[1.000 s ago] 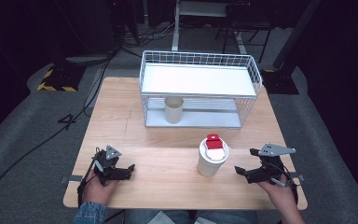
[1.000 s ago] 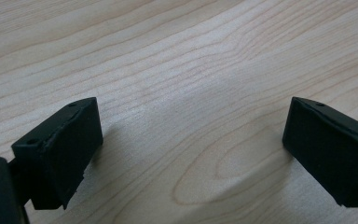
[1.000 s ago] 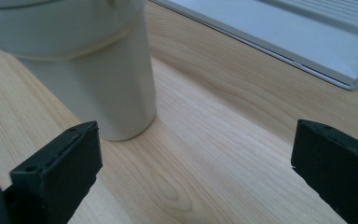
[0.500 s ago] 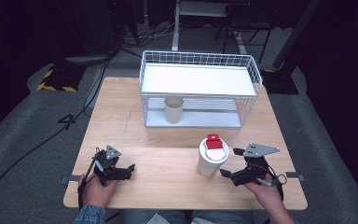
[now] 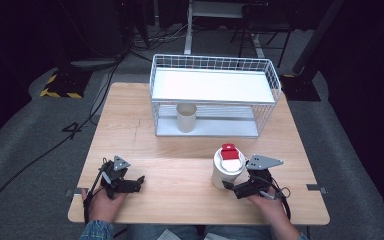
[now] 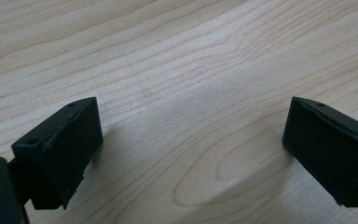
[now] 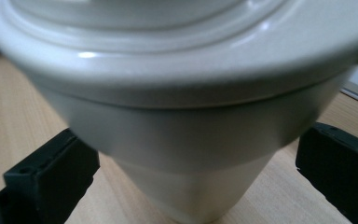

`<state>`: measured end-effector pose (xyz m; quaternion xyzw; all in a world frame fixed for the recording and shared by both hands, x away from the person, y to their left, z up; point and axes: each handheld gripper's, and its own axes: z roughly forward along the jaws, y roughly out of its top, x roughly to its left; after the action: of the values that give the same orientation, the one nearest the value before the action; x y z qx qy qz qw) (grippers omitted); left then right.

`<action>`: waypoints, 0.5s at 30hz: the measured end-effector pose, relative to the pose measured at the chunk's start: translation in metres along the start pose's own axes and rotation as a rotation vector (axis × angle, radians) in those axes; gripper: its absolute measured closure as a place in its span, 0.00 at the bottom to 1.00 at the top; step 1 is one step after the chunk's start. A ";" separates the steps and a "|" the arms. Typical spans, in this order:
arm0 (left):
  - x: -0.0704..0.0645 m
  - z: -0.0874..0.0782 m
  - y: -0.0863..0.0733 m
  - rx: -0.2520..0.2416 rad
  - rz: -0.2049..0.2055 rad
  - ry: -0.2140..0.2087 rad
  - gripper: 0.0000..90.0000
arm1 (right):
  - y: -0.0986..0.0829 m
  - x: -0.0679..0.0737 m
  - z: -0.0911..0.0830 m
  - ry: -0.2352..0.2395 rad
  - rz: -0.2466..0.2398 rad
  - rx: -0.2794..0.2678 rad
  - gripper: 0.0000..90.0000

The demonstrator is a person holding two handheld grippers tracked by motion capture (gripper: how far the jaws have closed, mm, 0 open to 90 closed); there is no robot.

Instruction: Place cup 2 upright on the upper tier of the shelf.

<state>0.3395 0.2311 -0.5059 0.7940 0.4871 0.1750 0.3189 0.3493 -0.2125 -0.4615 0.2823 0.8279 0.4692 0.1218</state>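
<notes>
High view: the lidded cup (image 5: 228, 167) stands on the table (image 5: 180, 145) in front of the wire rack (image 5: 214, 95). Over the last second the right gripper (image 5: 228, 186) has come in from the cup's right and now sits at its base. The left gripper (image 5: 139, 181) rests well to the cup's left, unmoved.

Left gripper view: jaws spread, bare wood between them.

Right gripper view: jaws released, flanking the cup (image 7: 186, 116) without contact. Judgement: grasp imminent.
</notes>
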 end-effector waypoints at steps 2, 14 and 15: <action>0.000 0.000 0.000 0.001 0.001 0.003 0.06 | -0.001 0.000 0.003 0.003 0.001 -0.016 0.00; 0.000 0.000 0.000 -0.001 0.000 0.003 0.06 | -0.003 0.001 0.018 -0.002 0.008 -0.075 0.00; 0.000 0.000 0.000 -0.001 0.000 0.002 0.06 | -0.003 0.001 0.019 0.000 0.010 -0.074 0.01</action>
<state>0.3400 0.2311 -0.5059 0.7936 0.4874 0.1763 0.3189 0.3567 -0.1998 -0.4743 0.2816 0.8084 0.5002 0.1300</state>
